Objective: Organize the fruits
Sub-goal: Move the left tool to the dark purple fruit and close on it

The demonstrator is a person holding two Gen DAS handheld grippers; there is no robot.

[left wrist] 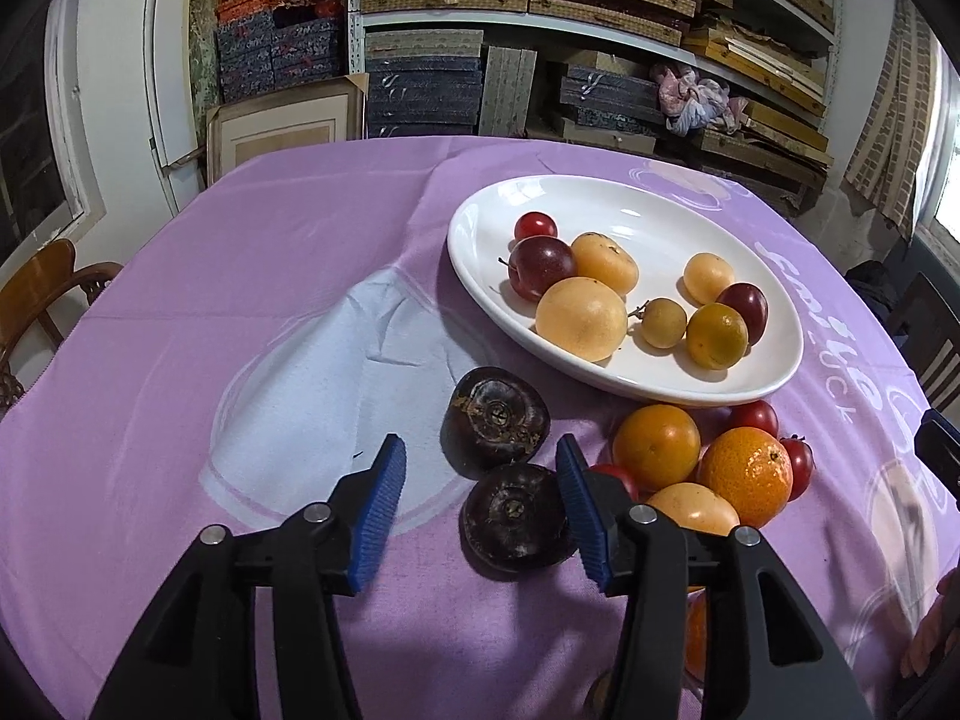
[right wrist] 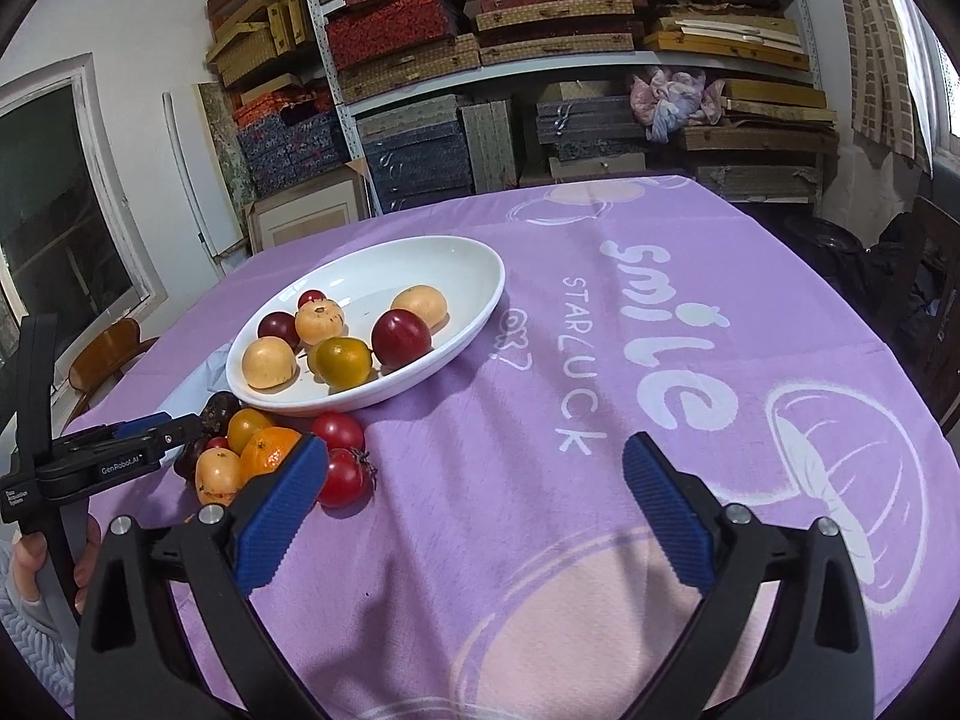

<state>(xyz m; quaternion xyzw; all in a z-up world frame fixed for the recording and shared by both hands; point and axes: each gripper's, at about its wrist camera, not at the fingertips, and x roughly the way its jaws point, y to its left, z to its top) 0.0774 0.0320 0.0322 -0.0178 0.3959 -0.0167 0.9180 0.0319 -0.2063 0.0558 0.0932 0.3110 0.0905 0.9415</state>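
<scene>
A white oval plate [left wrist: 648,204] [right wrist: 456,258] holds several fruits: yellow, dark red, a small red tomato and a green-orange citrus. In front of it on the purple cloth lie two dark purple fruits [left wrist: 495,420] [left wrist: 516,517], oranges [left wrist: 744,474] [right wrist: 273,450], a yellow fruit and red tomatoes [right wrist: 342,477]. My left gripper [left wrist: 480,507] is open and low, with the nearer dark fruit between its blue pads, against the right pad. My right gripper [right wrist: 474,480] is open and empty over bare cloth, right of the loose pile.
The table is covered by a purple cloth [right wrist: 600,360] with white print. Shelves stacked with boxes [left wrist: 540,12] stand behind the table. A wooden chair [left wrist: 36,294] is at the left, dark chairs at the right.
</scene>
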